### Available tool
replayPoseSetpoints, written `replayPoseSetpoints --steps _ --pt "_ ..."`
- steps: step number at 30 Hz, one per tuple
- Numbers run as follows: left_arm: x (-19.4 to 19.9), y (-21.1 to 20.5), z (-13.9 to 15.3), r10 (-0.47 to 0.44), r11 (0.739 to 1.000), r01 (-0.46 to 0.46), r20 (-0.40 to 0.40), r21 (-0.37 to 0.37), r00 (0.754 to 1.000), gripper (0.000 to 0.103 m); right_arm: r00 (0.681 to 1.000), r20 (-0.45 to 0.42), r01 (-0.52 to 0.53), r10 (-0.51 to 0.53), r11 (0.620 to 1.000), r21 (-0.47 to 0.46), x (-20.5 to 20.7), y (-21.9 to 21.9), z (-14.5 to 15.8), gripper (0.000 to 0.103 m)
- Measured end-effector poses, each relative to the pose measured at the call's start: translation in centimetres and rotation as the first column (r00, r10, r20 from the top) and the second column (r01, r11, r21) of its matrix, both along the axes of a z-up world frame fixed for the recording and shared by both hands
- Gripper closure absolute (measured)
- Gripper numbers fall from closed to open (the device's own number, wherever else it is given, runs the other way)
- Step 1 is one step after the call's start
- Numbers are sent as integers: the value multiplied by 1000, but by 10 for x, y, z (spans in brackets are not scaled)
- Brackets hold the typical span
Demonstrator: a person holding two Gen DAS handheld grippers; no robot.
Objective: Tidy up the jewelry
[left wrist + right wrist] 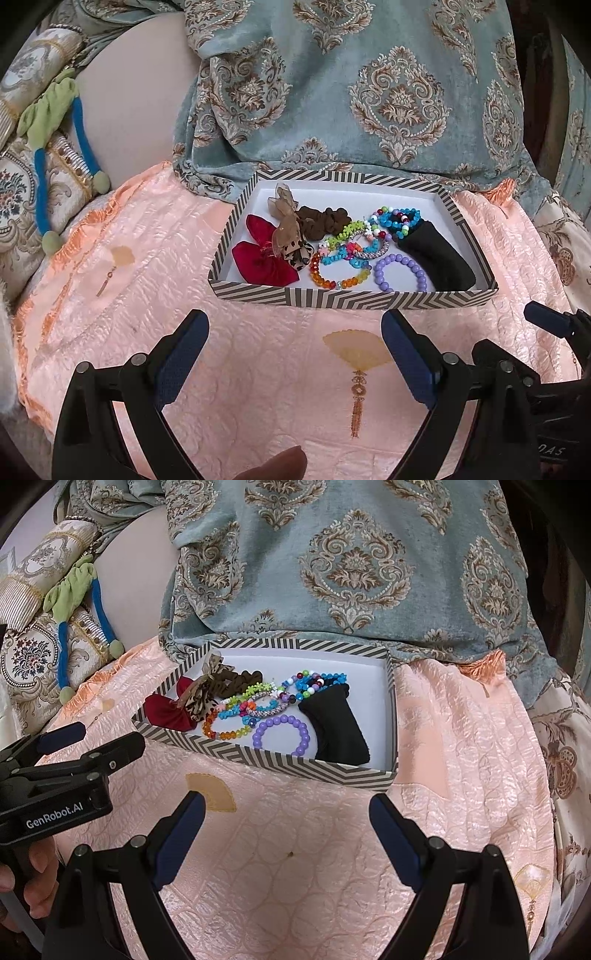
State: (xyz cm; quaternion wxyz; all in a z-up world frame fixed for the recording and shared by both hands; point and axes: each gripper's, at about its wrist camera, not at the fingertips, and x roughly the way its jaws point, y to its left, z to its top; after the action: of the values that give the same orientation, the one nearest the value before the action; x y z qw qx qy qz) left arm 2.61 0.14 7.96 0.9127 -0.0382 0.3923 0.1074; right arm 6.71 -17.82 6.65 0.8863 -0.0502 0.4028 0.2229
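A shallow striped box (351,297) (280,762) lies on a pink quilted cloth. In it are a red bow (264,258), a leopard ribbon bow (290,229), a brown scrunchie (321,219), several bead bracelets, among them a purple one (400,273) (281,735) and an orange-rainbow one (340,275), and a black cloth pouch (436,254) (338,727). My left gripper (295,332) is open and empty, just short of the box's near wall. My right gripper (288,814) is open and empty, also in front of the box.
The pink cloth (258,387) covers the surface around the box. A blue-grey damask cover (369,92) hangs behind it. Patterned cushions and a green-and-blue cord (55,140) lie at the left. The left gripper's body (55,775) shows in the right wrist view.
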Motion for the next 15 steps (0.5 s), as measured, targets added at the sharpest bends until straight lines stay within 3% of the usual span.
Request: replayPoseSetpoints --steps 15 --pt "0 0 0 0 1000 0 -3 -4 1000 21 1000 -1 0 0 1000 -1 -1 1 0 10"
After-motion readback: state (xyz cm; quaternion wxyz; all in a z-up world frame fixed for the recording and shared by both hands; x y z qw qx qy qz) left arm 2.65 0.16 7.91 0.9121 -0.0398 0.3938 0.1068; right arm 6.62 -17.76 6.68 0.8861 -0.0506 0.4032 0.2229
